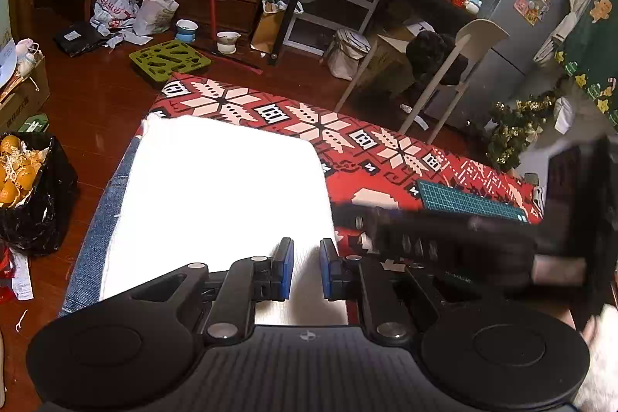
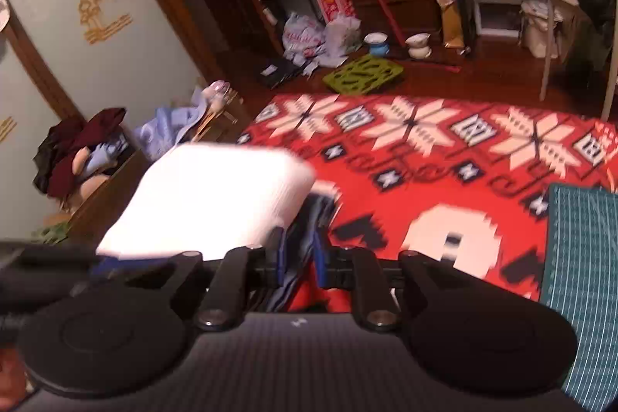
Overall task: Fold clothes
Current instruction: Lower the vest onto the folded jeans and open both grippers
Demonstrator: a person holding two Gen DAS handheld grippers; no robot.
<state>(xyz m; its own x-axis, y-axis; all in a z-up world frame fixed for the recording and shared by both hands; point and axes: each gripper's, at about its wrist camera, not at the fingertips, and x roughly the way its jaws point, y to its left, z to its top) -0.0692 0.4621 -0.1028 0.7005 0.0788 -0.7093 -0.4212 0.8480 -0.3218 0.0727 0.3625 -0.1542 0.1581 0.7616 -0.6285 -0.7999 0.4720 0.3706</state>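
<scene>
Left gripper point(image 1: 307, 267): blue pads point(image 1: 286, 271) stand slightly apart, white cloth showing in the gap; pads don't visibly press anything, so read as parted and empty, poised over the near edge of the white folded garment point(image 1: 224, 203). Right gripper point(image 2: 298, 263): jaws also narrowly apart, with a dark blue striped fabric point(image 2: 309, 219) seen through the gap; view is blurred, can't tell if it's pinched or just behind the pads. In the left view the right gripper shows as a dark smear at 3 o'clock.

Step, as I judge it: squaring up or setting down the folded white piece on the stack. To do it well, keep both grippers low at the near edge, pinch only the top layer, pull evenly so the fold doesn't skew, and avoid dragging the denim point(image 1: 96, 219) underneath.

White garment lies on the left part of the red patterned blanket point(image 1: 386, 165), over the denim that sticks out along its 9 o'clock side. Long axis runs roughly 6 to 12 o'clock in the left view, leaning slightly toward 11; near short edge is at the left gripper, far edge points to the room clutter. Overexposed, so no collar or front visible.

Green cutting mat point(image 1: 469, 205) sits at 3 o'clock on the blanket, well apart. Beyond: white chair point(image 1: 444, 72), fridge point(image 1: 513, 6).
</scene>
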